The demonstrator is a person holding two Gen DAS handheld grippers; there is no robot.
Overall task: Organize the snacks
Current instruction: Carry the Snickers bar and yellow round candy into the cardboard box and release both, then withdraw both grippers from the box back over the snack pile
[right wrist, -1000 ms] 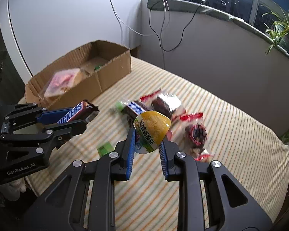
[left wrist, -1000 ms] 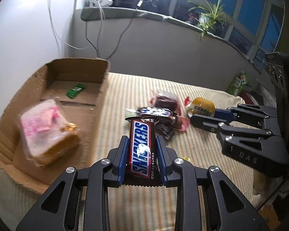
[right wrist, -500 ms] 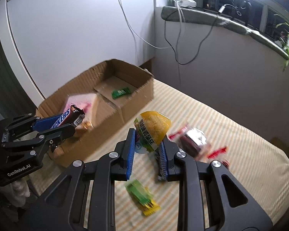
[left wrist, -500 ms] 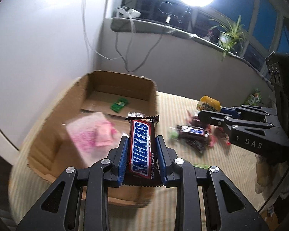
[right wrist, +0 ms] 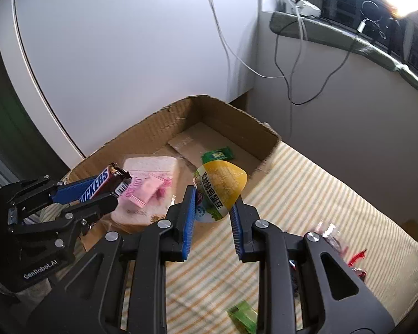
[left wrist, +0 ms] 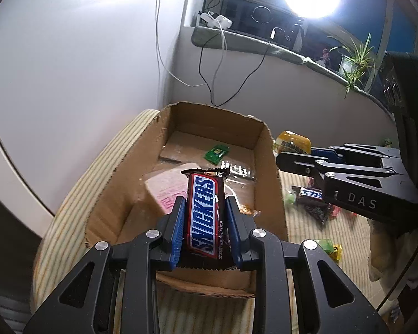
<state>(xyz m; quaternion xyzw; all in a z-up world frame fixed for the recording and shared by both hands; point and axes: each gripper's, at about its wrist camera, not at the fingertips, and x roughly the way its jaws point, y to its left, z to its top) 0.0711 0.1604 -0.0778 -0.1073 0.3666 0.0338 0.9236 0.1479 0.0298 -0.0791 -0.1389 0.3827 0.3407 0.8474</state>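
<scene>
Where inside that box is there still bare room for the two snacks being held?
The cardboard box has bare floor at its far end, around the small green packet, and along its left wall. The near end is crowded by the wrapped sandwich.

Home bedroom: striped bedspread, windowsill plant.
</scene>
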